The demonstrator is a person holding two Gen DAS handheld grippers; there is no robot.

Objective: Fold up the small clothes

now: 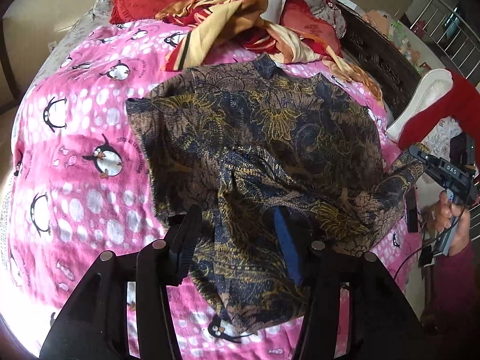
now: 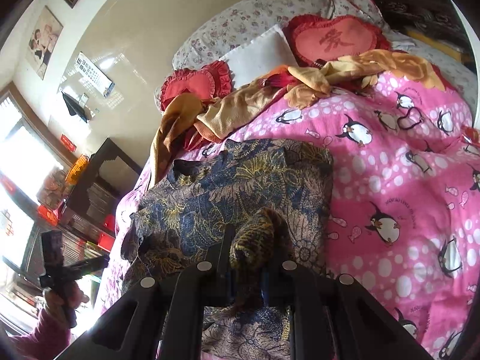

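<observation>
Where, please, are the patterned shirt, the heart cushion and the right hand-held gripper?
patterned shirt (image 1: 270, 138), left wrist view, flat middle.
heart cushion (image 2: 337, 40), right wrist view, centre.
right hand-held gripper (image 2: 258, 240), right wrist view, between fingertips.

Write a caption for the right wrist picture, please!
Right tongs pinch a patterned shirt on the penguin blanket.

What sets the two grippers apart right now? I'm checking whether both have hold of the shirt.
The left gripper is open, its fingers spread above the patterned shirt, pinching nothing. The right gripper is shut on a bunched fold of that shirt. From the left wrist view, the right gripper lifts a shirt corner off the pink penguin blanket, while under the left the shirt lies loose. Both are black, hand-held and over the same shirt.
</observation>
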